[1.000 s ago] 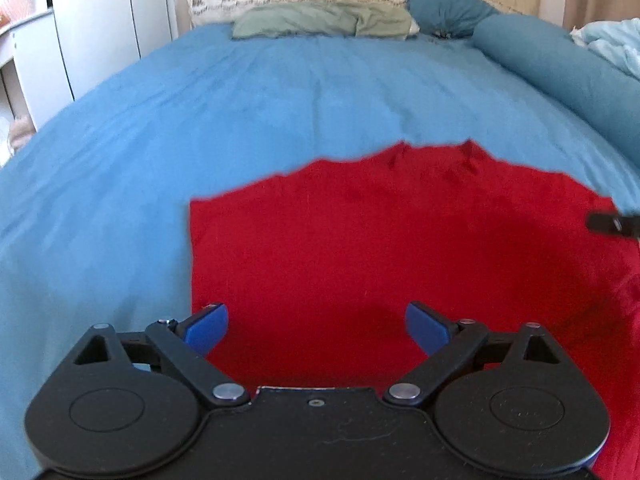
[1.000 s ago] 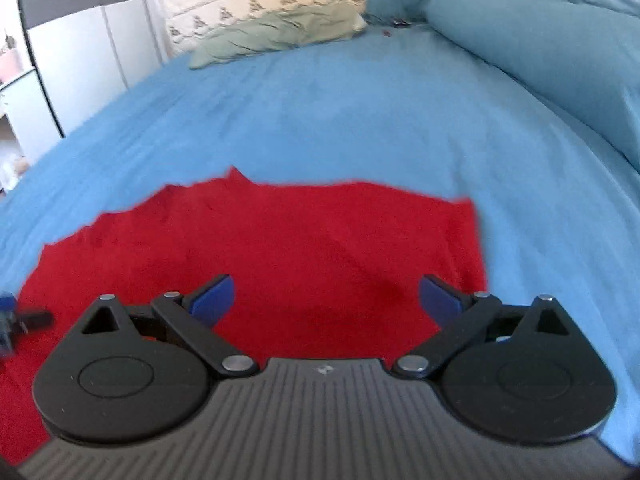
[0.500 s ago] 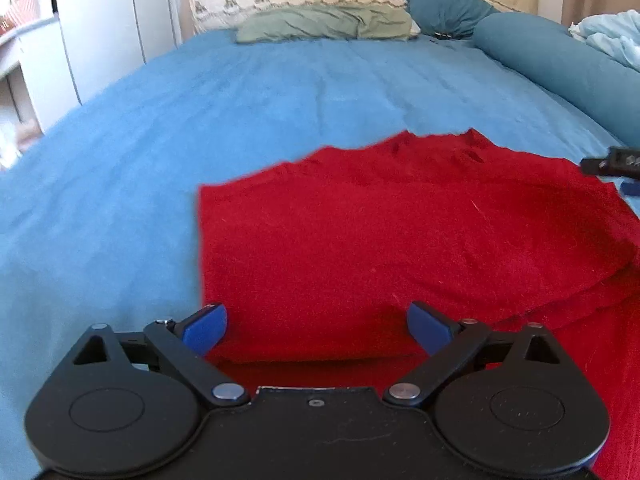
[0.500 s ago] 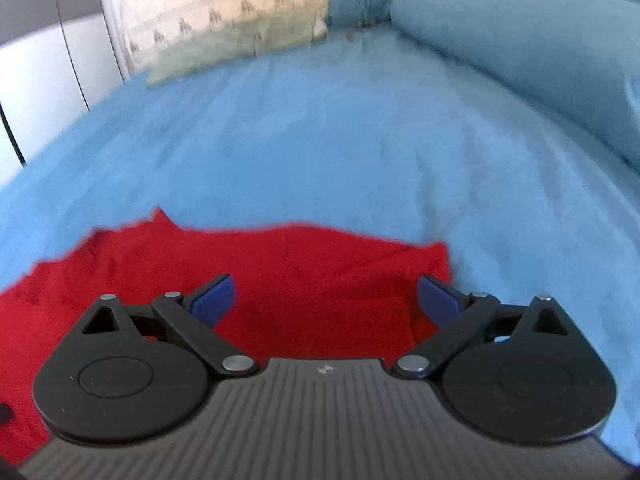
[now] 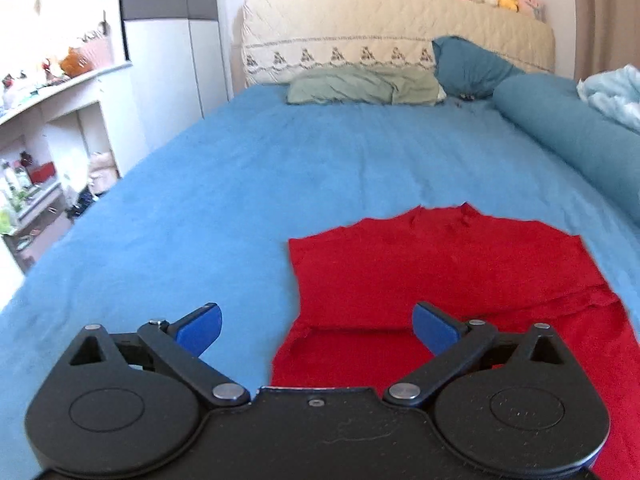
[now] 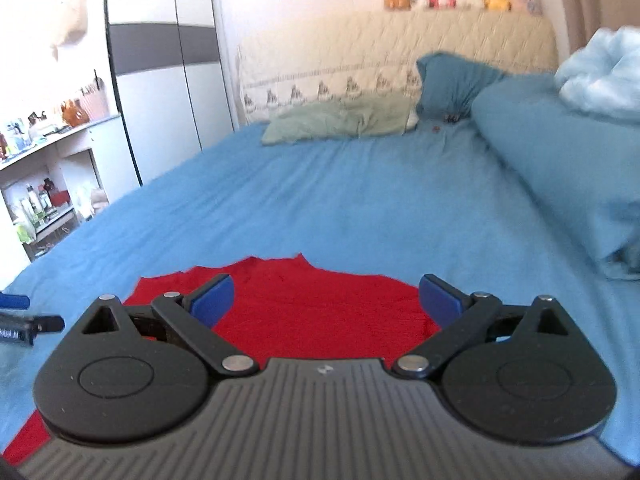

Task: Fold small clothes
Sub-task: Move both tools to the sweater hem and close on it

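A small red garment (image 5: pixel 440 272) lies flat on the blue bed sheet (image 5: pixel 320 168), with one layer folded over another near my end. My left gripper (image 5: pixel 318 326) is open and empty, above the garment's left near edge. The garment also shows in the right wrist view (image 6: pixel 320 304). My right gripper (image 6: pixel 326 296) is open and empty above the garment's right part. The left gripper's tip (image 6: pixel 24 322) shows at the left edge of the right wrist view.
A green pillow (image 5: pixel 360 86), a dark teal pillow (image 5: pixel 468 64) and a long teal bolster (image 5: pixel 572 132) lie at the head and right of the bed. Shelves (image 5: pixel 36 152) and a wardrobe (image 5: pixel 172 48) stand on the left. A light blue blanket (image 6: pixel 600 76) sits far right.
Both grippers have pulled back and risen away from the garment, staying open. The garment now looks smaller and farther, with its folded layer lying flat.
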### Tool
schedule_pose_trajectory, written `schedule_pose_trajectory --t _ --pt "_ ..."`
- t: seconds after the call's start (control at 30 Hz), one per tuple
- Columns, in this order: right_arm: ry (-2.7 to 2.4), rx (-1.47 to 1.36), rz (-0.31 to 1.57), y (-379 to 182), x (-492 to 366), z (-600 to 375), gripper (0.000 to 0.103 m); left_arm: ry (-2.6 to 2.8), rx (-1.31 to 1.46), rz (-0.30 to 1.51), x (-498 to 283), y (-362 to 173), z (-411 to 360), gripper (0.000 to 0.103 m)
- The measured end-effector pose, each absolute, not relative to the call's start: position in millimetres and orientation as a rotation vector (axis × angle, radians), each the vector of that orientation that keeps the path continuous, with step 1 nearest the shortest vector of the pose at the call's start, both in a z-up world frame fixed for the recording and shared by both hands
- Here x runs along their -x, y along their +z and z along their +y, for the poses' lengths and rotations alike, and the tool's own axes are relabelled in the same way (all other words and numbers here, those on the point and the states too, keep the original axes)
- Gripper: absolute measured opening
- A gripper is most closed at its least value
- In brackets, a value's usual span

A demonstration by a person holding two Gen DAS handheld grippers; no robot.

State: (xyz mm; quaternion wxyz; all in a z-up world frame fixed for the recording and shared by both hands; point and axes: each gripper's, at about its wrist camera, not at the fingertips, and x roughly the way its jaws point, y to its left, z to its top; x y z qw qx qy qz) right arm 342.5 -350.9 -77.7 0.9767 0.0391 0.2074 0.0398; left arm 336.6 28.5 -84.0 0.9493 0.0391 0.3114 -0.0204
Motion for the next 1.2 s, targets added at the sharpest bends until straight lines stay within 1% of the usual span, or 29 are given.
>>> schedule_pose_trajectory --t 0.07,0.2,0.37,0.47,0.6,0.8,0.9,0.93,1.1,1.17,1.2 --pt "0.055 -0.052 0.405 -57 -306 -350 0.103 -0.034 -0.067 0.624 -311 -65 29 0.103" --pt "0.040 -0.092 0.408 -27 -229 -352 0.103 -0.092 0.013 0.611 -257 -28 40 0.103" --pt "0.050 -0.086 0.424 -8 -143 -344 0.103 -0.132 -0.004 0.609 -203 -11 48 0.103" --pt "0.056 -0.099 0.441 -14 -97 -341 0.103 -0.139 0.003 0.627 -175 -16 54 0.103" --pt "0.046 -0.129 0.484 -39 -57 -334 0.103 -0.160 0.025 0.660 -140 -31 60 0.103" --pt "-0.036 -0.171 0.577 -89 -15 -327 0.103 -0.164 0.010 0.730 -101 -83 74 0.102" --pt "-0.069 -0.216 0.612 -118 -10 -332 0.103 -0.158 0.023 0.763 -94 -114 79 0.094" --pt "-0.084 -0.219 0.625 -128 -9 -332 0.103 -0.149 0.034 0.774 -95 -124 81 0.090" --pt "-0.137 -0.215 0.663 -163 -16 -333 0.103 -0.136 0.104 0.780 -104 -157 89 0.085" --pt "-0.170 -0.207 0.669 -173 -19 -336 0.103 -0.131 0.096 0.783 -108 -168 89 0.074" --pt "-0.181 -0.216 0.674 -177 -20 -339 0.103 -0.129 0.090 0.786 -111 -172 89 0.071"
